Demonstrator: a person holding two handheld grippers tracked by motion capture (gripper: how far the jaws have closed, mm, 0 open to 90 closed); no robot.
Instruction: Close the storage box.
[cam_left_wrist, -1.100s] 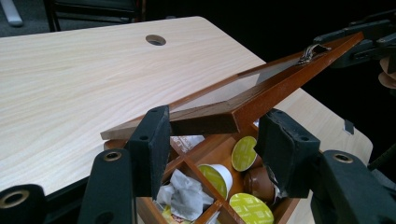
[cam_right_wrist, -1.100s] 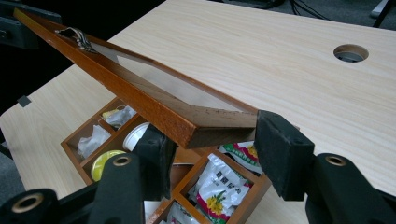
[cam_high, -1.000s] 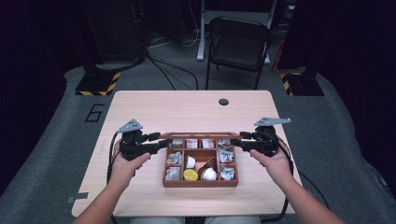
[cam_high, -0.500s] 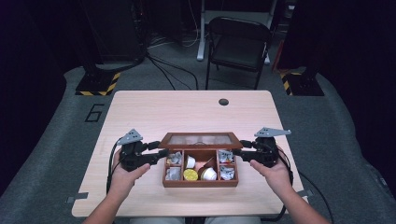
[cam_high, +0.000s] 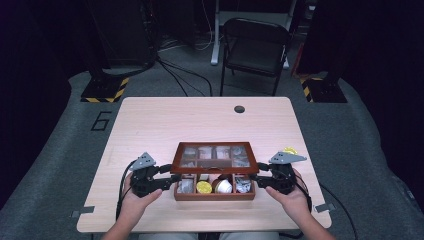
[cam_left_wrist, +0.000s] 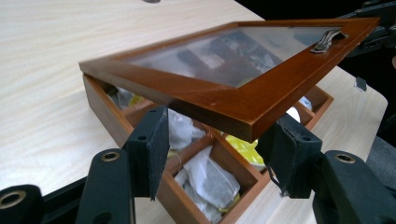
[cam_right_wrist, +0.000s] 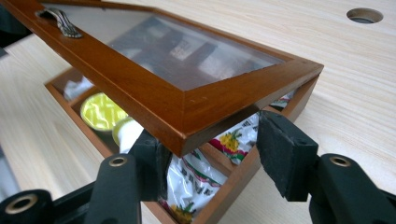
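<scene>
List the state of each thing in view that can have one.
Glass-paned lid: partly lowered, tilted above the box.
Wooden tea box: open, compartments filled with packets and pods.
Left gripper: at the lid's left side edge, jaws slightly apart.
Right gripper: at the right edge, just opening.
Folding chair: unfolded, unoccupied.

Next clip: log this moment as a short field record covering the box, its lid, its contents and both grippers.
box: wooden compartment box near the table's front edge
lid: glass-paned lid, half open, front edge raised above the box
contents: tea bags, a yellow-topped capsule, printed sachets
left hand-held gripper: at the lid's left end, one jaw on each side of its corner
right hand-held gripper: likewise at the right end
handle: metal pull on the lid's front rail
</scene>
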